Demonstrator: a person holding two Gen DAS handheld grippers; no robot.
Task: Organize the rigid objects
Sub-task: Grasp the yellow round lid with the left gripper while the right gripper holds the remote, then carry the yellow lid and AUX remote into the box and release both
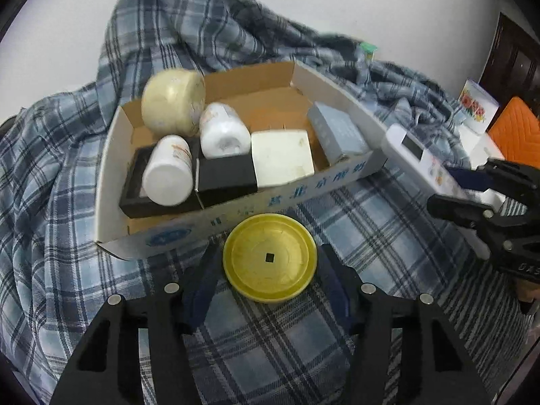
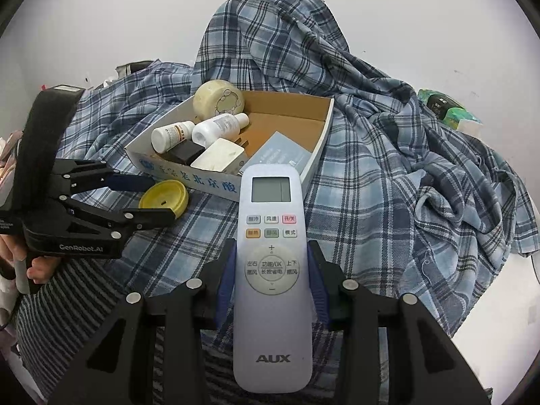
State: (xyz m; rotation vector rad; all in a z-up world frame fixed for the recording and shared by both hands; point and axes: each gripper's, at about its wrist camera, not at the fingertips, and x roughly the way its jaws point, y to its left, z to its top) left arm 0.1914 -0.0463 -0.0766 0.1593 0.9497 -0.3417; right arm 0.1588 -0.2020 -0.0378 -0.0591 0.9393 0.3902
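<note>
Only the right wrist view shows the face of the remote control (image 2: 271,270): a pale lilac-white body with a small grey screen, two rows of coloured buttons, a round pad and the letters AUX near its lower end; the left wrist view catches only its screen end (image 1: 416,155), poking out toward the box. Only the left wrist view looks straight down into the yellow lid (image 1: 270,258), a shallow round dish with a raised rim and a small dark square at its centre. The right jaws (image 2: 271,280) are clenched on the remote, their blue pads pressing both long edges at the round pad, with the screen end reaching forward past the tips to the near wall of the cardboard box (image 2: 189,175). The left jaws (image 1: 270,263) stand spread wide with the lid between their tips; whether the pads touch its rim I cannot tell. The lid lies on the blue plaid blanket (image 1: 303,337), and the box sits just ahead of the left jaws. In it lie two white bottles (image 1: 168,170), a cream round tin (image 1: 173,101), a black case (image 1: 226,177), a white charger block (image 1: 281,158) and a grey booklet (image 1: 337,131).
</note>
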